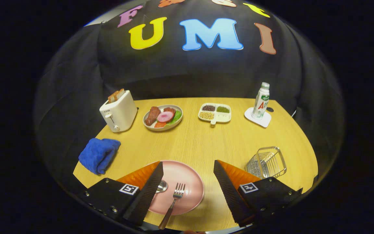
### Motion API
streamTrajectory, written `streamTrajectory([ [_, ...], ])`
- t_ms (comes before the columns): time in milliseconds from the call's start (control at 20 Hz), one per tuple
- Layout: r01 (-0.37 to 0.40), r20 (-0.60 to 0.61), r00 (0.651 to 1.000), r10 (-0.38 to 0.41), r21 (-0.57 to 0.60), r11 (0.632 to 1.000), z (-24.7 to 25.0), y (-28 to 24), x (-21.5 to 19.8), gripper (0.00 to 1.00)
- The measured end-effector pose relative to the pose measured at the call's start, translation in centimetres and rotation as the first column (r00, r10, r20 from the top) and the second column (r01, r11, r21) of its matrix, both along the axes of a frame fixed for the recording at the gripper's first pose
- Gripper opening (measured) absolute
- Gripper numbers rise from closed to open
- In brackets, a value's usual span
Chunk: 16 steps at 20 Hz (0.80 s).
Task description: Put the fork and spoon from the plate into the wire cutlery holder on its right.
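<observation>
Fork point(175, 197), spoon point(161, 186) on plate point(192, 182); fingers point(226, 185) apart.

Pale wooden table point(200, 143); black cloth wall point(187, 71) draped behind.

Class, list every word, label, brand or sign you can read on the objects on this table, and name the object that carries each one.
No text on the table can be read with confidence.
Bottle: green print on its label, too blurred to read.
Toaster: a small dark mark on its side, too small to read.
Gripper, fingers open above the pink plate: square coded markers, no words.
</observation>
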State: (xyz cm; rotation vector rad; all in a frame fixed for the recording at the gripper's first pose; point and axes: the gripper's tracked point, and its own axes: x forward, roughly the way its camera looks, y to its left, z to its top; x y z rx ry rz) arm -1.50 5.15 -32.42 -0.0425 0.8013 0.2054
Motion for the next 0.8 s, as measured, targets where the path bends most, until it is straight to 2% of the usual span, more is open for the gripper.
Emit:
streamTrajectory([
  [150,0.003,-0.144,0.99,-0.003,-0.001,1.0,-3.7,0.4,-2.1,0.97],
  [300,0.0,-0.267,0.964,0.002,0.005,1.0,-6.8,1.0,-4.3,0.98],
  [600,-0.03,-0.392,0.92,0.024,-0.011,0.999,-9.9,1.9,-6.7,0.97],
  [650,-0.038,-0.403,0.915,0.028,-0.017,0.999,-10.1,2.1,-6.9,0.95],
  [800,-0.061,-0.444,0.895,0.044,-0.023,0.998,-10.9,2.4,-7.8,0.68],
])
